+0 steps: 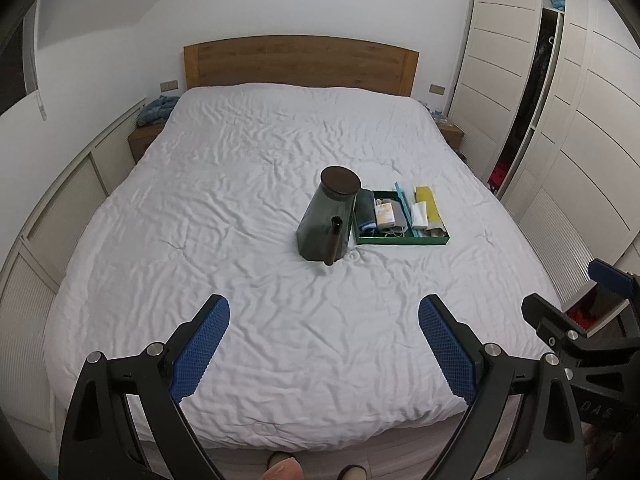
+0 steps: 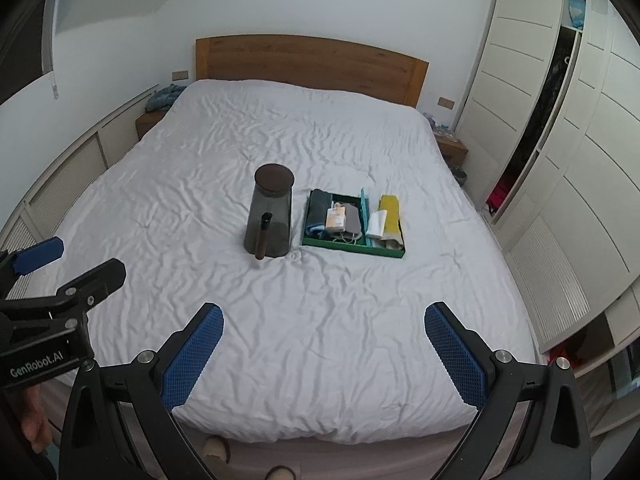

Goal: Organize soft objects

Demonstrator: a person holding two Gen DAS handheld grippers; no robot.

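A green tray [image 1: 400,241] [image 2: 352,249] lies on the white bed [image 1: 248,184] [image 2: 224,160], right of centre. It holds folded cloths: a dark blue-grey one [image 1: 365,210] [image 2: 319,210], a grey one [image 2: 352,218], a yellow one [image 1: 427,204] [image 2: 390,212], plus small white packets. A dark translucent jar [image 1: 326,220] [image 2: 270,216] with a brown lid stands just left of the tray. My left gripper [image 1: 324,312] and right gripper [image 2: 324,320] are both open and empty, held over the bed's foot, far from the tray.
A wooden headboard [image 1: 300,60] stands at the far end, with bedside tables [image 1: 144,138] on both sides. White wardrobes [image 2: 580,160] line the right side, one door ajar. Low white cabinets [image 1: 48,220] run along the left. Slippers [image 2: 216,450] show at the bottom.
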